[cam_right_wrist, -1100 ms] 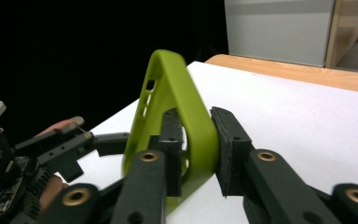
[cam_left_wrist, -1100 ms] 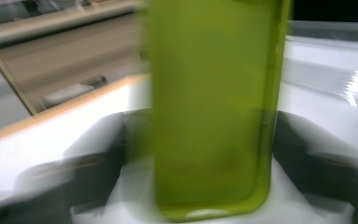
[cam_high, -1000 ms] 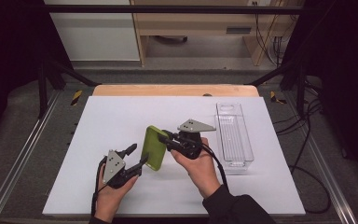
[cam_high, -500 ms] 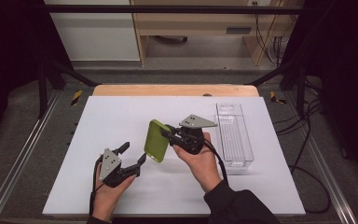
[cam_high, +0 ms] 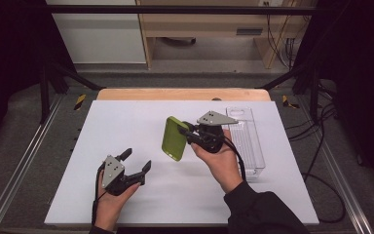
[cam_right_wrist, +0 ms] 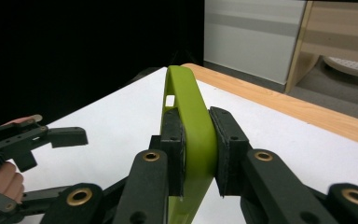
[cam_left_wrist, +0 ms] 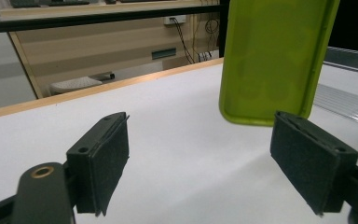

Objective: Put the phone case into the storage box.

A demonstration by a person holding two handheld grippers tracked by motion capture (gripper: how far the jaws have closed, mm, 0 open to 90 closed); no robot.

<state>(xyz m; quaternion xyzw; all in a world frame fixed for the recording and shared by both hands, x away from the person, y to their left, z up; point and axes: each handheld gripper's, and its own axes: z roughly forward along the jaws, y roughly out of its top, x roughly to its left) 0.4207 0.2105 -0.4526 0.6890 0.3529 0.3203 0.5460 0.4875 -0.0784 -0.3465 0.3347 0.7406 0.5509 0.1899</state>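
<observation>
A green phone case (cam_high: 175, 138) hangs upright above the middle of the white table (cam_high: 126, 126), and my right gripper (cam_high: 187, 133) is shut on its right edge. Along that gripper's jaws the phone case (cam_right_wrist: 189, 135) shows edge-on, pinched between both pads, with a camera cut-out near its top. My left gripper (cam_high: 137, 161) stands open near the table's front left, low over the surface, with nothing between its fingers. From the left gripper (cam_left_wrist: 200, 163) the case (cam_left_wrist: 275, 56) floats ahead and to the right, above the table.
A clear plastic tray (cam_high: 246, 141) lies along the table's right side, just behind my right hand. A wooden edge (cam_high: 175, 94) borders the far side of the table. Shelving and cables stand beyond it.
My right gripper has lifted the green case up and slightly right. My left gripper let go of the case's lower edge and drew back toward the front left, now open.
</observation>
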